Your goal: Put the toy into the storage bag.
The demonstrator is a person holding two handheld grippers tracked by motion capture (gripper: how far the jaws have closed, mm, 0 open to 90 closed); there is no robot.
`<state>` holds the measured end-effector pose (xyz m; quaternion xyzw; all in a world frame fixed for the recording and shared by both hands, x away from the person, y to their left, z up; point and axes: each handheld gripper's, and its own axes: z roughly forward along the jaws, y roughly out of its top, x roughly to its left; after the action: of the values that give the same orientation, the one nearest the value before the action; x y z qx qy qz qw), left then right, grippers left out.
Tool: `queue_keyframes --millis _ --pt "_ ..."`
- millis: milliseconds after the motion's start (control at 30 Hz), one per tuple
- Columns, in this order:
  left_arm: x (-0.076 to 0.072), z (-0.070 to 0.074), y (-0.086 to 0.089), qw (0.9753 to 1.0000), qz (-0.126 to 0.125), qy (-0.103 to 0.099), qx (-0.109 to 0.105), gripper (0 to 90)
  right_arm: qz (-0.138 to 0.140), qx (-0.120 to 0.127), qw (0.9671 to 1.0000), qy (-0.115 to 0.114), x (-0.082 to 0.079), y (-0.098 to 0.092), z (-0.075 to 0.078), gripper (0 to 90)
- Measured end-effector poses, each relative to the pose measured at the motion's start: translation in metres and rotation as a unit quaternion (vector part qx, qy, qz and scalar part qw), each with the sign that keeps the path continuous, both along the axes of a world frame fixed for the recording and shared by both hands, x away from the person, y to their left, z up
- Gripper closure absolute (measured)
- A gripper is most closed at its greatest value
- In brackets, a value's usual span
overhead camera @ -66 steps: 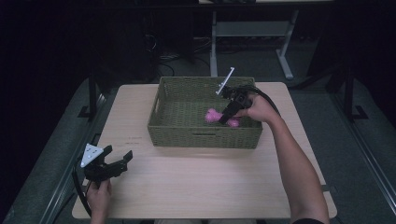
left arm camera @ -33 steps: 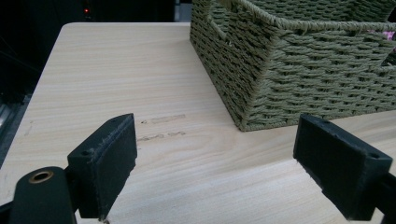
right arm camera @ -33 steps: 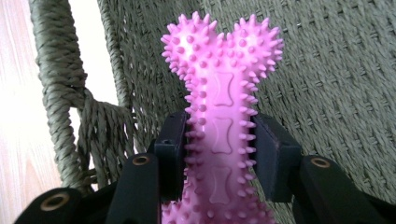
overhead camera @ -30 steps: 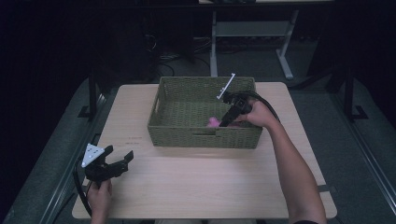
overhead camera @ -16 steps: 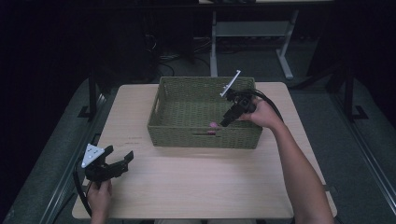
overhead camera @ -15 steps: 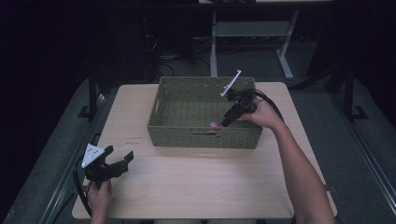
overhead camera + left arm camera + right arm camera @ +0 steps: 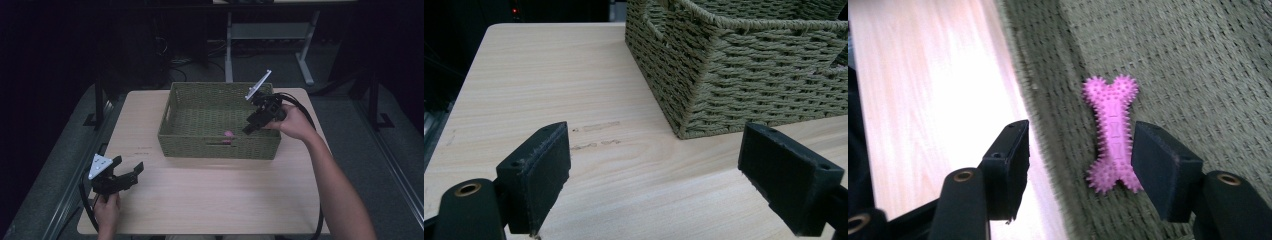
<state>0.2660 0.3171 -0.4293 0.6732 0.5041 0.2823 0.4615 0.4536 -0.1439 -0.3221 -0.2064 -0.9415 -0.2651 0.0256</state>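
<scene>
So the right gripper (image 7: 250, 128) has just let go of the pink spiky bone toy (image 7: 1113, 133). It's now lying on the floor of the woven basket (image 7: 200, 145), by the near wall, and the jaws are lifting off spread. Drop-off looks done. The left gripper (image 7: 126, 169) is idling spread near the basket's front-left corner.

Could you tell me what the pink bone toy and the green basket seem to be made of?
Pink bone toy: probably soft rubber or plastic, matte, moulded with small spikes all over. Green basket: woven cord or rope, possibly paper or grass fibre, with coarse twisted strands in rows.
</scene>
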Motion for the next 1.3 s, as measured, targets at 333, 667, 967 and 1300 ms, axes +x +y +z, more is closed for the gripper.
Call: queue_keyframes --millis 333,667,967,1300 --pt "0.000 0.000 -0.001 1.0000 -0.001 0.000 0.001 13.0 0.005 0.005 0.9999 -0.009 -0.023 -0.006 0.007 37.2" --pt "0.000 0.000 -0.001 1.0000 -0.002 0.001 0.002 13.0 -0.003 0.010 0.9999 -0.014 -0.033 -0.016 0.010 35.9" --pt "0.000 0.000 -0.002 1.0000 -0.002 0.001 0.004 13.0 -0.008 0.000 0.9998 -0.015 -0.042 -0.023 0.005 35.2" --pt "0.001 0.000 -0.002 1.0000 -0.003 0.001 0.003 13.0 -0.008 0.006 0.9997 -0.021 -0.054 -0.029 0.003 35.0"
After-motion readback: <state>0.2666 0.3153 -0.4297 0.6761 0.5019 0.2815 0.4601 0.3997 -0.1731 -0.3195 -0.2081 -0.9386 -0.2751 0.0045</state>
